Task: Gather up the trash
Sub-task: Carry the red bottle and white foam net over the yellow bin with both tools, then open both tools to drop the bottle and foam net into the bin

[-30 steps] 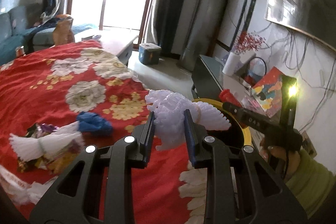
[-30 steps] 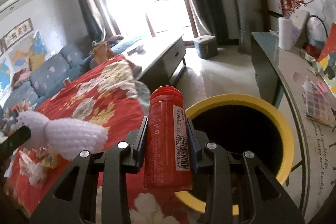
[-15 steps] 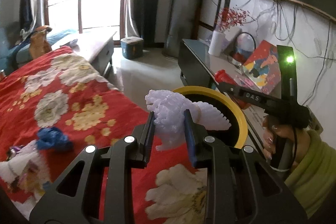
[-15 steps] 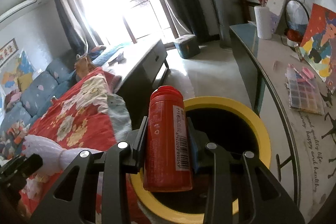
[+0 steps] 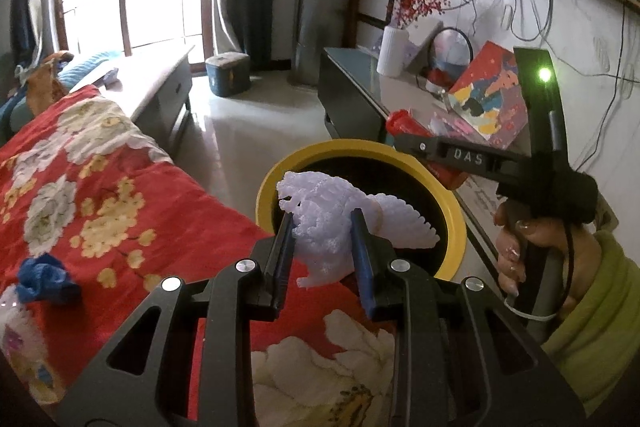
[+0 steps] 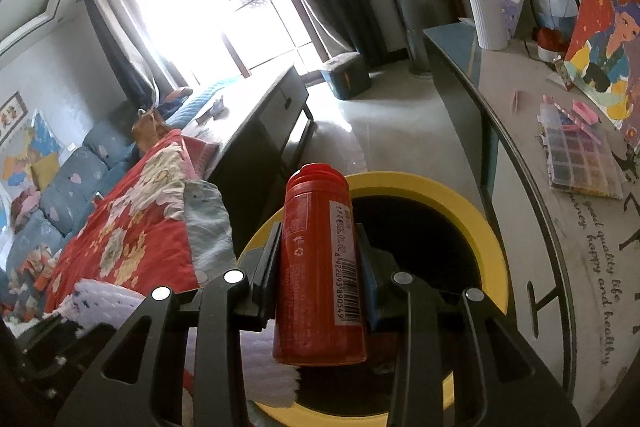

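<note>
We see a red floral blanket [image 5: 132,211] spread wide on the left, running up to the bin. Beside it on the right stands a sideboard [image 6: 528,267] with a white vase [image 6: 488,17], a painting [image 6: 604,47] and a bead box [image 6: 580,159] on top. Between blanket and sideboard sits our bin [image 5: 456,223], black inside with a yellow rim. Our right gripper [image 6: 318,259] is clamped on a red bottle [image 6: 320,267], upright, barcode facing us, held over the near edge of the bin's mouth. Our left gripper [image 5: 322,239] is clamped on a white foam net [image 5: 332,223], its frilled end hanging over the bin's opening. In the left view our hand [image 5: 532,247] grips the right tool's handle beyond the bin. A blue scrap [image 5: 46,279] lies on the blanket, well apart from the bin.
</note>
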`<state>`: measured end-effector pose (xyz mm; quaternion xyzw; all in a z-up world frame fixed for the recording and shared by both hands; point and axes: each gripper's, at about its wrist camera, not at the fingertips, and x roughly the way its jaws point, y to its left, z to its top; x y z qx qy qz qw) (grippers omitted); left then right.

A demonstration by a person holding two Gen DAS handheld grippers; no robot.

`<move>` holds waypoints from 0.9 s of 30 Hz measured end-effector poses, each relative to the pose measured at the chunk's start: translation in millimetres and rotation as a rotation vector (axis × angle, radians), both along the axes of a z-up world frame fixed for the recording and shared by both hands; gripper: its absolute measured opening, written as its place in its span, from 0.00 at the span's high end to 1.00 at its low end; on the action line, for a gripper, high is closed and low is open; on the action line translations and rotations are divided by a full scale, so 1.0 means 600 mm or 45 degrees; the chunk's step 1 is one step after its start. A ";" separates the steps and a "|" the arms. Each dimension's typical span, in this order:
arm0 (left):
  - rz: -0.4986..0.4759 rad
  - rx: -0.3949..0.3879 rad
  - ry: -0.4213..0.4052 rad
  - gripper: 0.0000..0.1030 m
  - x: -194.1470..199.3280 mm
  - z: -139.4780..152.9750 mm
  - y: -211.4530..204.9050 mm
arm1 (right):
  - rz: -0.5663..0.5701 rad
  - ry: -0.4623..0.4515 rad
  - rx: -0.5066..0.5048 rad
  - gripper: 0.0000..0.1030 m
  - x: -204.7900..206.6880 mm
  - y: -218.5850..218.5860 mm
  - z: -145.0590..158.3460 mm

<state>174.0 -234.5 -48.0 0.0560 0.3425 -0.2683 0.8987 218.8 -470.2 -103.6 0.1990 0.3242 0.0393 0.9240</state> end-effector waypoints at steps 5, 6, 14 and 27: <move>-0.025 0.019 0.021 0.76 0.010 -0.016 -0.021 | -0.002 0.003 0.035 0.68 0.005 -0.007 -0.006; -0.027 0.020 0.023 0.74 0.013 -0.018 -0.024 | -0.004 0.003 0.044 0.67 0.006 -0.009 -0.006; 0.004 -0.010 0.051 0.30 0.023 -0.028 -0.022 | -0.042 0.016 0.035 0.43 0.007 -0.019 -0.013; 0.087 -0.081 -0.004 0.11 0.008 0.003 0.015 | -0.069 -0.015 -0.031 0.35 -0.012 -0.009 -0.003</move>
